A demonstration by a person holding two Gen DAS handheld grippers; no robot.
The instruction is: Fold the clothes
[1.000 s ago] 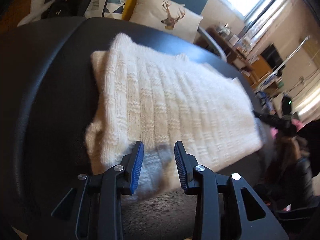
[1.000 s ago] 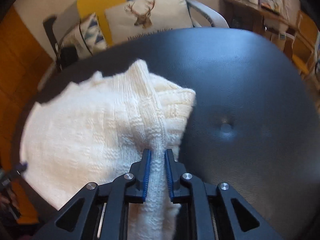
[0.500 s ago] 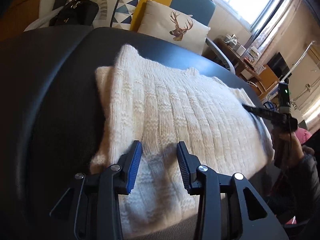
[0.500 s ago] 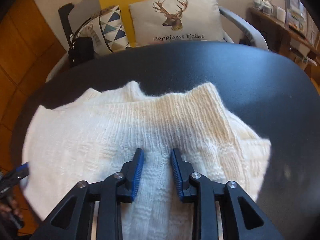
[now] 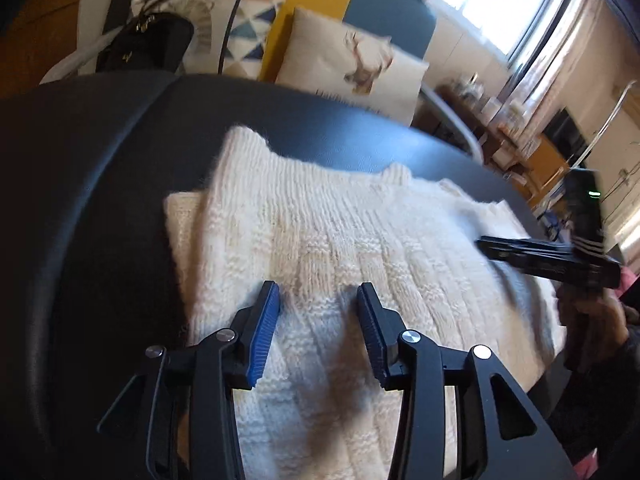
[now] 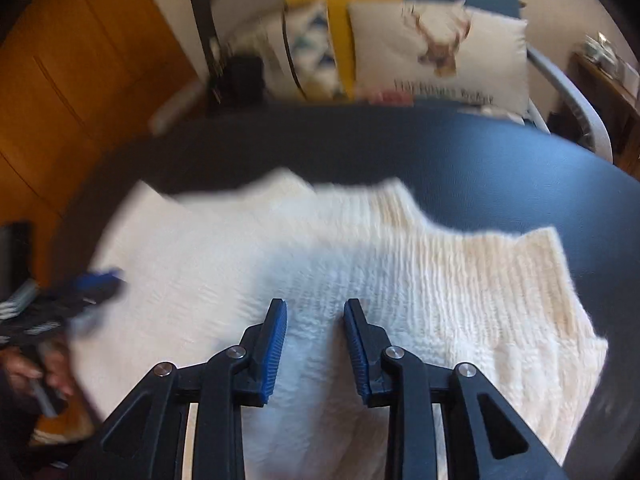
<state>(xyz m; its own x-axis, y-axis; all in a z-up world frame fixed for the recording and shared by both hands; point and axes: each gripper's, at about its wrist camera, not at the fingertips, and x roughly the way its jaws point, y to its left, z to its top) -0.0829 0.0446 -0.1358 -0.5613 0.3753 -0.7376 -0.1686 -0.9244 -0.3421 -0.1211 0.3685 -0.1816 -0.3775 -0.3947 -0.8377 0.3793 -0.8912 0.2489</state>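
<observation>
**White knitted sweater lying folded on a dark padded surface, both grippers above it**

Left wrist view. The left gripper, black with blue ribbed pads, hangs over the near part of a cream-white, rib-knit sweater. Its jaws are opening; only the knit below shows through the gap, and neither pad presses on fabric. The sweater lies flat on the black padded leather-like surface, with a folded layer showing as a step along its left edge. At the right edge of the frame the other gripper enters as a dark, blurred bar over the sweater's far side, held by a hand. Behind the surface stand a cream cushion printed with a deer, a cushion with blue triangles and a black handbag.

Right wrist view. The right gripper hangs over the middle of the sweater, jaws apart and empty, pads clear of the knit. The sweater spreads across the dark surface, its two pointed corners at the far edge. The frame is motion-blurred; the blue-tipped object at the lower left is probably the left gripper. The deer cushion stands beyond.
</observation>
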